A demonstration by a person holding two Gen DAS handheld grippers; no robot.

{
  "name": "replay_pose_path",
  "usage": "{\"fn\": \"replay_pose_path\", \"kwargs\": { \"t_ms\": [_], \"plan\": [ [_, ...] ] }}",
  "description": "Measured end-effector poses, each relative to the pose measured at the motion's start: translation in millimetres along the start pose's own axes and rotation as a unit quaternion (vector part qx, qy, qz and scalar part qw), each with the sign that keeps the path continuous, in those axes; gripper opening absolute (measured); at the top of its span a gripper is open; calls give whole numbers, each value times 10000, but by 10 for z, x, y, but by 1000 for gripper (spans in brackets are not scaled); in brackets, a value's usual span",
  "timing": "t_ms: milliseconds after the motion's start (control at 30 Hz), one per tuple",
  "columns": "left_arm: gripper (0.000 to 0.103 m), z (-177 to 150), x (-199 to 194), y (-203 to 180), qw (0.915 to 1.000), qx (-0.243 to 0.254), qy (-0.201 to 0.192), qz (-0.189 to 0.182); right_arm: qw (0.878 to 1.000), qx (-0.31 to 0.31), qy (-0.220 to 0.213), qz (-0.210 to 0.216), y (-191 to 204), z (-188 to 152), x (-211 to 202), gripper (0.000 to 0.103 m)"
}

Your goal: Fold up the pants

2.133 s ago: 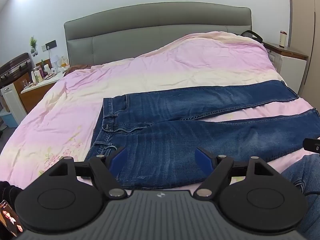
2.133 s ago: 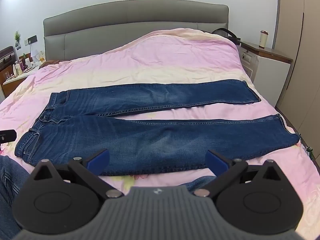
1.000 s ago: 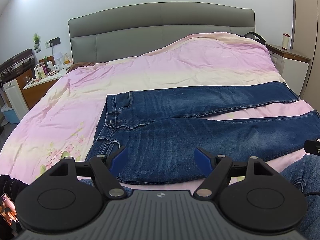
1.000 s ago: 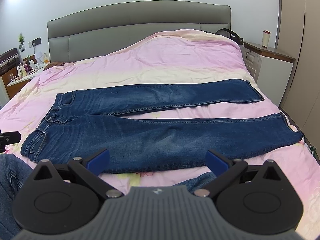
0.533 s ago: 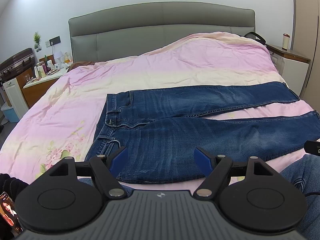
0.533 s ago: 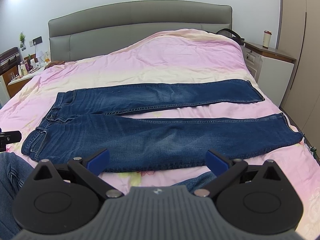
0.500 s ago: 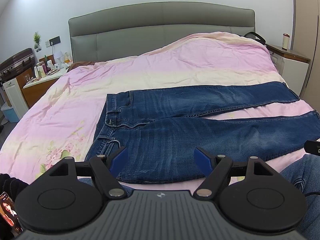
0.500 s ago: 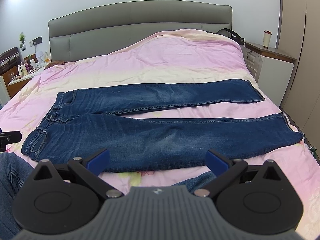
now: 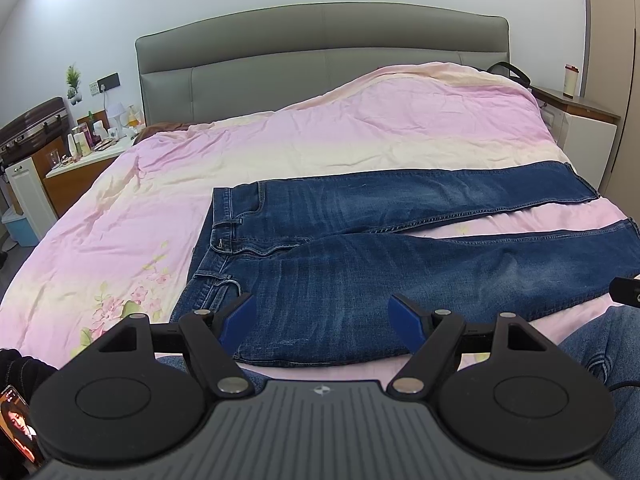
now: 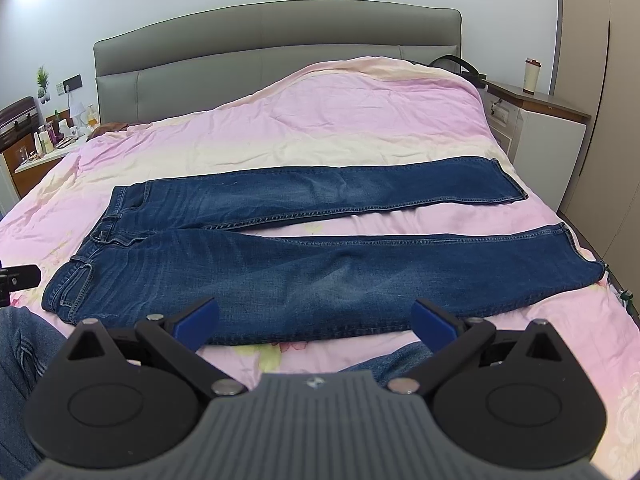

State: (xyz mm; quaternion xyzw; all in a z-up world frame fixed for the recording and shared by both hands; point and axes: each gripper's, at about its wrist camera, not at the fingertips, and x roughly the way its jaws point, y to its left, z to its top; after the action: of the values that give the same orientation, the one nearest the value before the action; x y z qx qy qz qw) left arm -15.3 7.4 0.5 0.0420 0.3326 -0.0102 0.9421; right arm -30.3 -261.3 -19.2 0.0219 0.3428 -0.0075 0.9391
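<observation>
Across the pink bedspread (image 10: pixel 320 120) in front of you, the jeans (image 10: pixel 280 264) lie flat and unfolded, waistband to the left, both legs running right with a strip of bedding between them. Your left gripper (image 9: pixel 322 316) hovers over the near hip, jaws spread and released. Your right gripper (image 10: pixel 316 318) hangs above the near leg, jaws likewise wide, holding nothing.

The pants (image 10: pixel 304 248) lie flat on the bed (image 10: pixel 280 136), across it, with the waist to the left and the two legs going to the right, one leg behind the other. The headboard (image 10: pixel 276 44) stands behind. A nightstand (image 10: pixel 548 128) stands right of the bed, with a cup (image 10: pixel 532 74) on it. The left tongs (image 9: pixel 322 318) are above the near edge by the waist, the right tongs (image 10: pixel 316 320) above the near leg, both spread apart.
</observation>
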Motion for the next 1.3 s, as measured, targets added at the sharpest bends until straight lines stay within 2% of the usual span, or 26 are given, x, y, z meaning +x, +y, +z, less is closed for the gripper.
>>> {"fn": "replay_pose_path", "kwargs": {
  "t_ms": [600, 833, 967, 1100, 1167, 1300],
  "plan": [
    [89, 2, 14, -10, 10000, -1, 16, -23, 10000, -39, -27, -8, 0, 30, -31, 98],
    [89, 10, 7, -8, 9998, 105, -92, -158, 9999, -53, -93, -17, 8, 17, -80, 98],
    [88, 31, 35, 72, 9981, 440, -154, -415, 9992, -260, -281, -60, -16, 19, -102, 98],
    [84, 56, 147, 194, 9920, 1078, -66, -657, 9944, -832, -648, 44, -134, 53, -109, 98],
    [82, 51, 233, 276, 9863, 1433, 50, -816, 9916, -1118, -641, 71, -222, 99, -51, 97],
    [81, 24, 448, 425, 9696, 2098, 448, -1172, 9868, -1560, -410, 128, -449, 190, 129, 81]
  ]
}}
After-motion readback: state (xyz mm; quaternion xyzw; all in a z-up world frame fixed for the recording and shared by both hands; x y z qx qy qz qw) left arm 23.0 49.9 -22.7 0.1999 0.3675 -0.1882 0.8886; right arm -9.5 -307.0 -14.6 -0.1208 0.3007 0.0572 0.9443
